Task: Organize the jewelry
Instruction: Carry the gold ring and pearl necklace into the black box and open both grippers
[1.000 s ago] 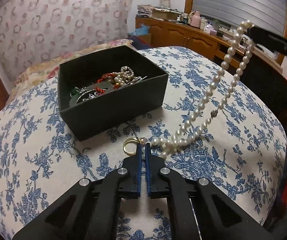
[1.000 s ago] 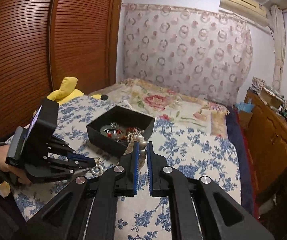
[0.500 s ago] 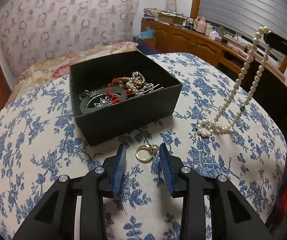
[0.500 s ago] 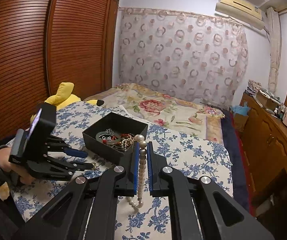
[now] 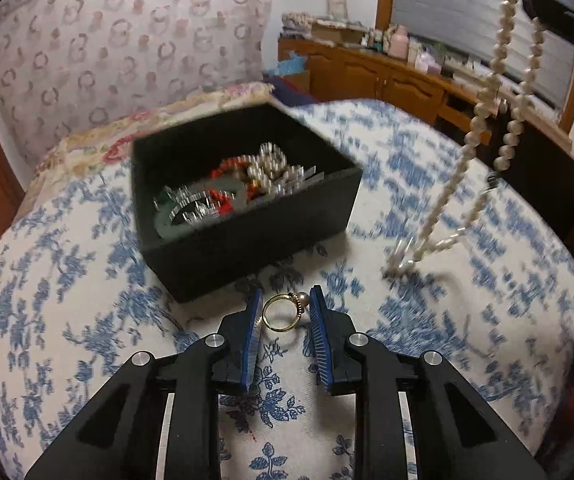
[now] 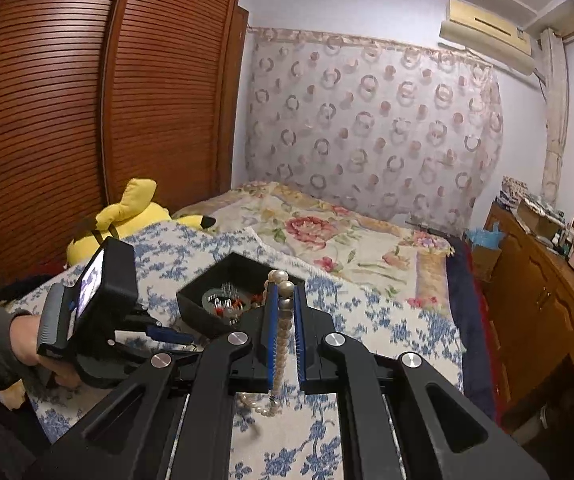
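A gold ring with a pearl (image 5: 285, 312) lies on the blue-flowered cloth between the fingers of my left gripper (image 5: 285, 300), which is open around it; whether the pads touch it I cannot tell. Just beyond stands a black box (image 5: 247, 236) holding mixed jewelry (image 5: 239, 192). My right gripper (image 6: 285, 292) is shut on a pearl necklace (image 6: 281, 344) and holds it high. The strand hangs down at the right of the left wrist view (image 5: 483, 120), its low end (image 5: 403, 260) at the cloth. The box also shows in the right wrist view (image 6: 207, 312).
The flowered cloth (image 5: 87, 320) covers a rounded surface that drops off at the sides. A yellow plush toy (image 6: 127, 216) lies at the far left by the wooden wardrobe. A wooden dresser (image 6: 547, 300) with small items runs along the right. A bed (image 6: 327, 232) lies behind.
My left gripper opened and moved forward so the ring now sits between its fingers. My right gripper rose with the pearl necklace, lifting most of the strand off the cloth.
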Demonstrator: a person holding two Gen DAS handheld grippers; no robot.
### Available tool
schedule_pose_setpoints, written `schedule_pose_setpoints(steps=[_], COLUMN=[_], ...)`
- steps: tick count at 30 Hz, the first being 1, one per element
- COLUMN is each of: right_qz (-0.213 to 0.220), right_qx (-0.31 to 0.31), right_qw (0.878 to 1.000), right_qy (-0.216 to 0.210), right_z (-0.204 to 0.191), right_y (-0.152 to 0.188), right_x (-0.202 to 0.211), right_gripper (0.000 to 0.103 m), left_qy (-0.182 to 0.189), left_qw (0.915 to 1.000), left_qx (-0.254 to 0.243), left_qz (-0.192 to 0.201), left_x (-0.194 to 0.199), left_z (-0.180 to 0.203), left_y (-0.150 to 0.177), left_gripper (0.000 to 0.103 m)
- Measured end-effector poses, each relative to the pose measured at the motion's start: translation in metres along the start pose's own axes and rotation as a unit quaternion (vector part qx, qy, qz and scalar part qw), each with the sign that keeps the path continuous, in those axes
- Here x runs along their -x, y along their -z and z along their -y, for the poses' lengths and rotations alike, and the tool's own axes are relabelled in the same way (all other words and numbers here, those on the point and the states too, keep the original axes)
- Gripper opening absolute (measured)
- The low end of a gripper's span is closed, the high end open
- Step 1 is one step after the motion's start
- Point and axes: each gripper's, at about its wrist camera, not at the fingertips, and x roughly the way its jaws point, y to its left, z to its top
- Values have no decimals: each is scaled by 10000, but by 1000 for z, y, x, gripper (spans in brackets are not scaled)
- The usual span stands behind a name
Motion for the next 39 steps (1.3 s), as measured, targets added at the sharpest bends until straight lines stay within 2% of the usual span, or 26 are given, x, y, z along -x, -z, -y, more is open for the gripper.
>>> schedule_pose_setpoints(steps=[4, 11, 17, 21, 28, 34, 39], right_qz=[169, 420, 669, 653, 356, 146, -198], right_qx=[57, 43, 102, 101, 153, 46, -68], right_qw=[9998, 9991, 9977, 9977, 9985, 9983, 9970], right_qy=[-11, -20, -94, -162, -376, -563, -747], right_z=[-2, 1, 6, 10, 11, 13, 14], right_y=[-19, -56, -85, -96, -89, -73, -52], right_x=[1, -10, -23, -45, -99, -128, -149], right_gripper=[9, 9, 9, 9, 9, 9, 9], left_qy=[-25, -200, -289, -336, -338, -319, -312], left_qw=[9994, 9977, 9965, 9962, 9965, 9969, 9971], left_qx=[69, 195, 272, 309, 411, 450, 457], left_qz=[330, 623, 731, 736, 652, 565, 526], left_x=[23, 42, 43, 33, 10, -11, -22], left_z=[-5, -23, -37, -47, -62, -73, -77], left_y=[-14, -44, -63, -70, -79, -90, -93], left_gripper=[23, 23, 23, 23, 23, 23, 23])
